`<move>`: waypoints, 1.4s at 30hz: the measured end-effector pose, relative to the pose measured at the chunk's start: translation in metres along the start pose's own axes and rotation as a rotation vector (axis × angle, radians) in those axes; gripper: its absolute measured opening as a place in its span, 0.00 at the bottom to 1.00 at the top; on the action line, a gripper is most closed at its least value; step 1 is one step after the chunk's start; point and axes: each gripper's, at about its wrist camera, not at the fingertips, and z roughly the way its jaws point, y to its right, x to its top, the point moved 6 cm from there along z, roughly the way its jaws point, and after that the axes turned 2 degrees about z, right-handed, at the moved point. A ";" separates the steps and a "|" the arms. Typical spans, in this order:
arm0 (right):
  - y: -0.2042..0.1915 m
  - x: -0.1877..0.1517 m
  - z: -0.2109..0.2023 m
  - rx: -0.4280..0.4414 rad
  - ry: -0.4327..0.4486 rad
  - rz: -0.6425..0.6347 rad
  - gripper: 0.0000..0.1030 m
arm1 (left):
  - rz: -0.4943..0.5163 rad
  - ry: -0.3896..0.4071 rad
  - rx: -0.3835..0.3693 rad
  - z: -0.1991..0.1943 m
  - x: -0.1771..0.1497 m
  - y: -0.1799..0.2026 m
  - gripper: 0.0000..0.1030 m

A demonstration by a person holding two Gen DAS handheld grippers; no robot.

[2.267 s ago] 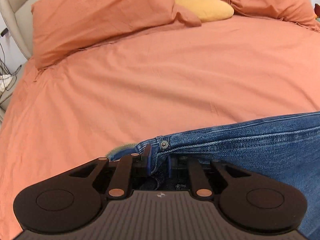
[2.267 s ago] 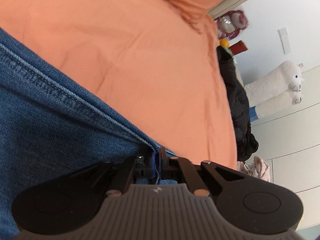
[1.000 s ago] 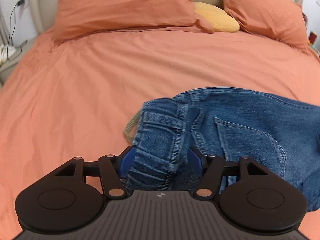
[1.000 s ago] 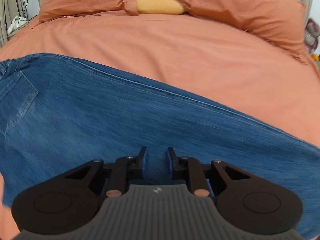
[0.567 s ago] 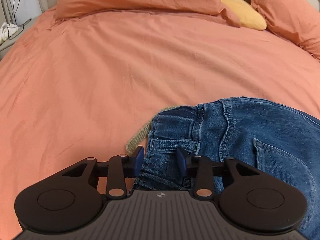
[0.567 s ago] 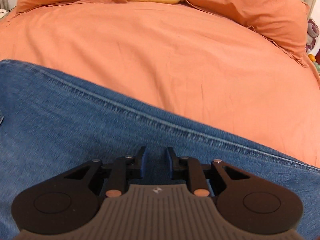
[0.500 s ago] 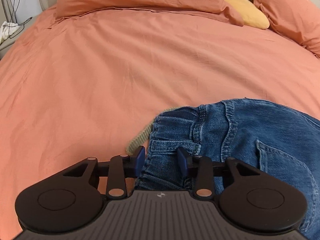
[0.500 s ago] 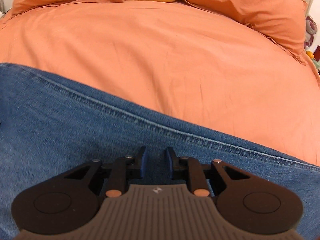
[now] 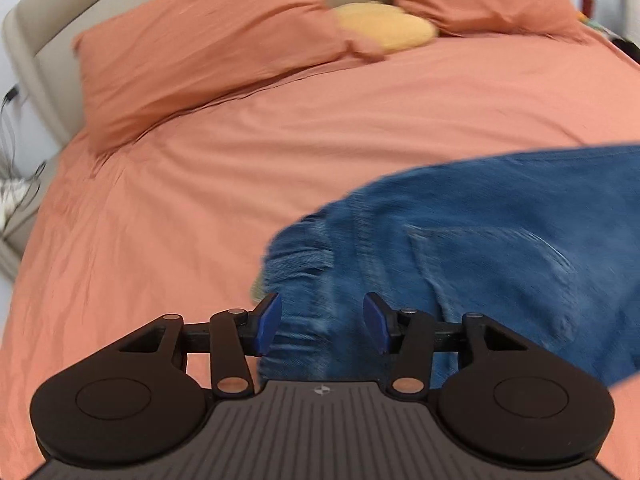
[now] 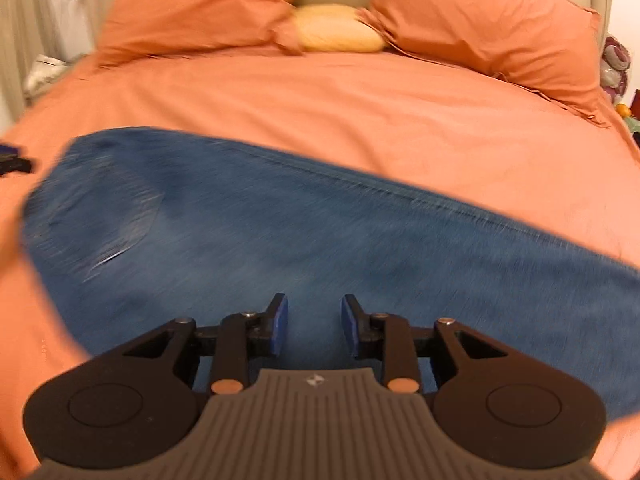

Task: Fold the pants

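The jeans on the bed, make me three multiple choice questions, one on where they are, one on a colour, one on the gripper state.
1. Where do the jeans lie?
A. on the bed cover
B. on the floor
C. on a chair

2. What colour is the small cushion between the pillows?
A. green
B. yellow
C. white

3. How do the left gripper and right gripper stand?
A. both shut on denim
B. one open
C. both open

Answers: 1 A, orange bed cover surrounds the denim; 2 B, it shows yellow; 3 C, a clear gap separates each pair of blue pads.
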 end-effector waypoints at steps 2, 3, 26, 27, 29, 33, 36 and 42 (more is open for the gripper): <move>-0.020 -0.024 -0.021 0.049 0.009 0.003 0.25 | 0.054 -0.008 0.011 -0.002 -0.004 0.016 0.55; -0.031 -0.037 -0.030 0.072 0.014 -0.003 0.24 | 0.081 -0.014 0.021 -0.002 -0.009 0.022 0.54; -0.124 -0.071 -0.005 0.058 -0.009 -0.277 0.05 | 0.172 -0.141 0.100 0.044 -0.055 0.029 0.41; -0.126 -0.075 -0.008 0.048 -0.013 -0.266 0.05 | 0.172 -0.149 0.097 0.046 -0.056 0.028 0.40; -0.128 -0.087 -0.003 0.030 -0.038 -0.250 0.04 | 0.174 -0.164 0.091 0.050 -0.057 0.027 0.40; -0.123 -0.106 0.021 0.026 -0.101 -0.146 0.03 | 0.199 -0.176 0.102 0.053 -0.057 0.027 0.40; -0.117 -0.103 0.021 0.051 -0.116 -0.059 0.00 | 0.209 -0.182 0.126 0.051 -0.056 0.027 0.41; -0.104 -0.116 0.001 0.110 -0.124 0.024 0.00 | 0.193 -0.127 0.154 0.023 -0.046 0.033 0.41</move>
